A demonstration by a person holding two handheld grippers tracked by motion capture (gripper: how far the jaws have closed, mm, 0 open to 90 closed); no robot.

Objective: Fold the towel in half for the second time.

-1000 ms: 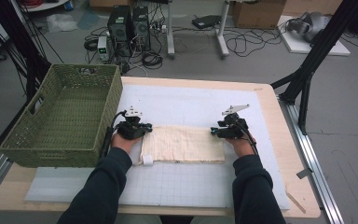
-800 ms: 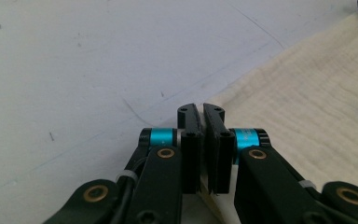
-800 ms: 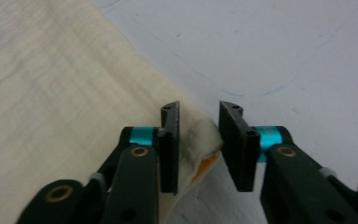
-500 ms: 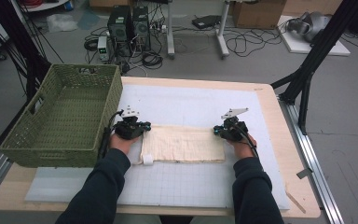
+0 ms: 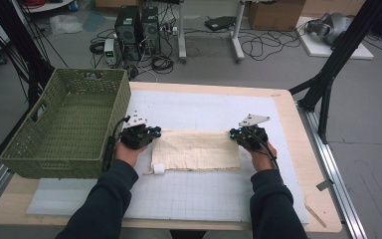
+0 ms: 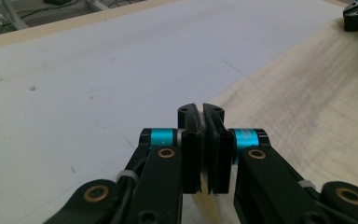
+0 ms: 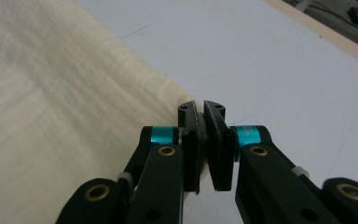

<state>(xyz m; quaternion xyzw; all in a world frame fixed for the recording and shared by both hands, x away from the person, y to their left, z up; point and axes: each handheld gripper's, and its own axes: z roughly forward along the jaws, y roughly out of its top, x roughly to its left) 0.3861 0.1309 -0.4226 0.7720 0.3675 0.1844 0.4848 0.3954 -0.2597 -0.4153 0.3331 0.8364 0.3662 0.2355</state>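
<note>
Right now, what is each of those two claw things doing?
Left gripper: closed, pinching the far left corner of the cream cloth.
Right gripper: closed, pinching the cloth's far right corner.

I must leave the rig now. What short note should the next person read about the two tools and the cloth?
Left tool: shut on the far left corner of the cloth.
Right tool: jaws have just been closing, now shut on the far right corner.
The cloth lies folded and flat on the white mat; the green basket stands to its left.
Done: both far corners gripped.
Left: probably fold once more, then put the cloth into the basket.
</note>
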